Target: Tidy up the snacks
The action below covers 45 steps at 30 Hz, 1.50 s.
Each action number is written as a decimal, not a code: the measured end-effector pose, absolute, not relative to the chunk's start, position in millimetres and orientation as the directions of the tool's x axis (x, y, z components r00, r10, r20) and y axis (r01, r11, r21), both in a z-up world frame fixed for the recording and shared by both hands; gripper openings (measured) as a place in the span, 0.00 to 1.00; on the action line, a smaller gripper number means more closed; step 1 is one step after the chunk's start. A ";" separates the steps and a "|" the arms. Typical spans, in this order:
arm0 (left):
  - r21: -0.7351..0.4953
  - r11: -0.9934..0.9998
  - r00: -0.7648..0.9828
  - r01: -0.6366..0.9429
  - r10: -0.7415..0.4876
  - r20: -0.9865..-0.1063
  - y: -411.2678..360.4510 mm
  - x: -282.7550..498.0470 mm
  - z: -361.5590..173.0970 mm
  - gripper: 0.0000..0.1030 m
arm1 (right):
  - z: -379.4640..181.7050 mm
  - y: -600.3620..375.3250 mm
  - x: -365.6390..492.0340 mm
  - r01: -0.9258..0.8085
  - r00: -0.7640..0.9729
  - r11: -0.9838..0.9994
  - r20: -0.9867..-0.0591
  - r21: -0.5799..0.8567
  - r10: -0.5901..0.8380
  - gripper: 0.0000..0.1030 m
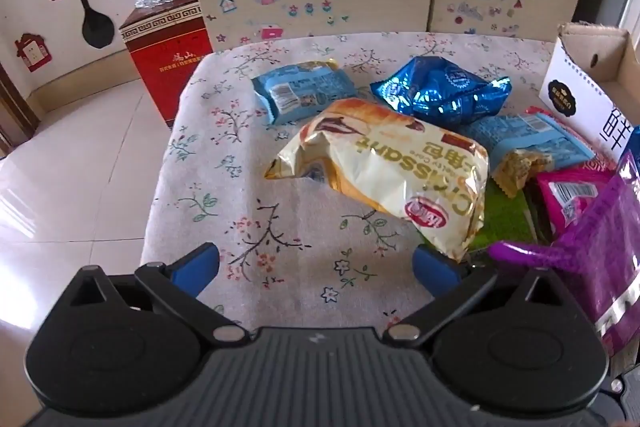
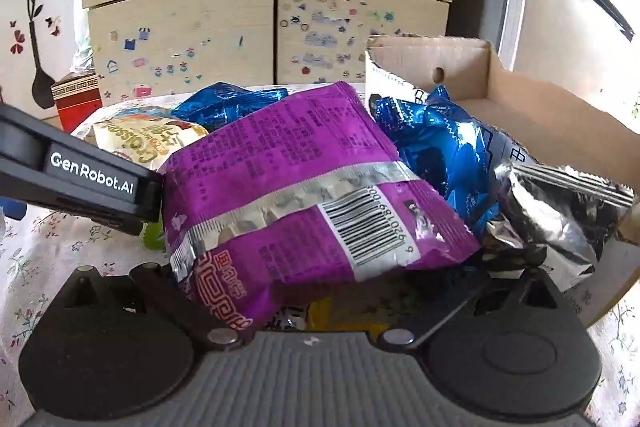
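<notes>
We see our left gripper (image 1: 316, 267) spread wide over the floral tablecloth (image 1: 224, 211), empty. Our right gripper's (image 2: 320, 291) jaws are spread too, the purple snack bag (image 2: 304, 187) between them, beside the cardboard box (image 2: 540, 107) at the table's right edge; contents hidden.

On the bench (image 1: 256, 227) the croissant bag (image 1: 384, 179) lies before my left tongs (image 1: 316, 269), two packets (image 1: 304, 91) behind it. The cardboard box (image 2: 500, 95) stands at the right, the big pouch (image 2: 304, 187) leaning beside it.
</notes>
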<state>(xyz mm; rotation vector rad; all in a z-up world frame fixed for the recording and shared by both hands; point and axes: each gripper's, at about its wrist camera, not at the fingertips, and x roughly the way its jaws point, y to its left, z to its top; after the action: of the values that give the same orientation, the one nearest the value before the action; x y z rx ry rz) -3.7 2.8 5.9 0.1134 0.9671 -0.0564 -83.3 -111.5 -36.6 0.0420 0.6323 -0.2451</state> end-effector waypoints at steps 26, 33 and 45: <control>0.015 0.971 0.560 0.240 -0.126 -0.819 12.9 -31.5 88.9 0.99 | -36.6 -110.0 -85.6 0.238 0.778 0.971 -0.592 -0.032 -0.210 1.00; -0.010 0.959 0.561 0.283 -0.174 -0.810 11.7 -31.4 90.9 0.99 | -37.3 -110.8 -85.1 0.238 0.777 0.971 -0.593 -0.031 -0.210 1.00; 0.020 0.970 0.573 0.242 -0.126 -0.810 10.0 -28.6 83.2 0.99 | -23.6 -103.7 -92.8 0.155 0.689 0.988 -0.714 -0.017 -0.121 1.00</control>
<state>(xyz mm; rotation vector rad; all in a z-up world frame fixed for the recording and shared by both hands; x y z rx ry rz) -28.6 10.0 83.2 0.1338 0.9369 -0.2163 -92.8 -103.7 -23.6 0.0456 0.7955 -0.1546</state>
